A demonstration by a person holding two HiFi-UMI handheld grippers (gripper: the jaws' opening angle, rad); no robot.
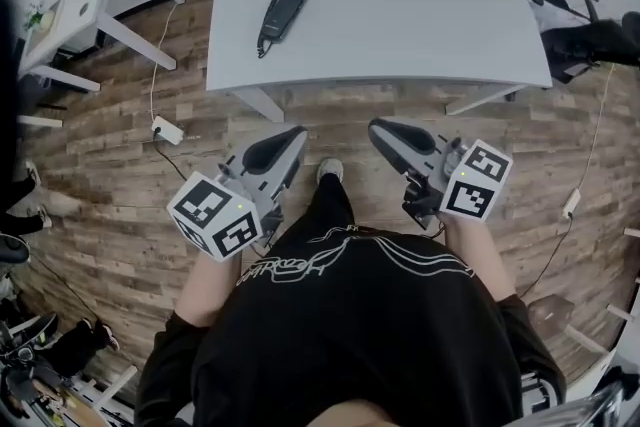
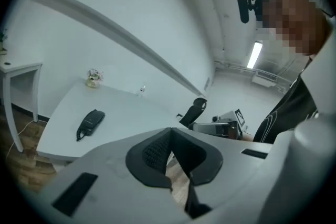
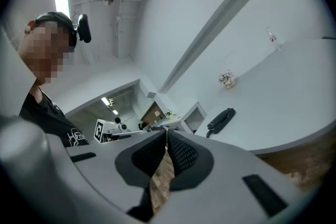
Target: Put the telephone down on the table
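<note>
Nearest is the person's black shirt [image 1: 350, 315], with both tools held close to the body over the wood floor [image 1: 340, 110], short of the counter's front edge. Beyond them the white counter [image 1: 420, 5] fills the upper middle, mostly bare. The left hand-held gripper [image 1: 288, 141] and the right hand-held gripper [image 1: 392, 137] both point toward the counter with their jaws closed tip to tip; only floor shows through the slit behind the pads, so neither holds anything. That fits a finished placement, as I judge it: the telephone [image 1: 283, 10] lies flat on the counter's left part, clear of the front and left edges, so it seems unlikely to slide off. To its right the counter top is open, and the strip of floor before the front edge gives both tools room to swing. Off the counter's right end, a dark chair [image 1: 580, 40] narrows that side.
</note>
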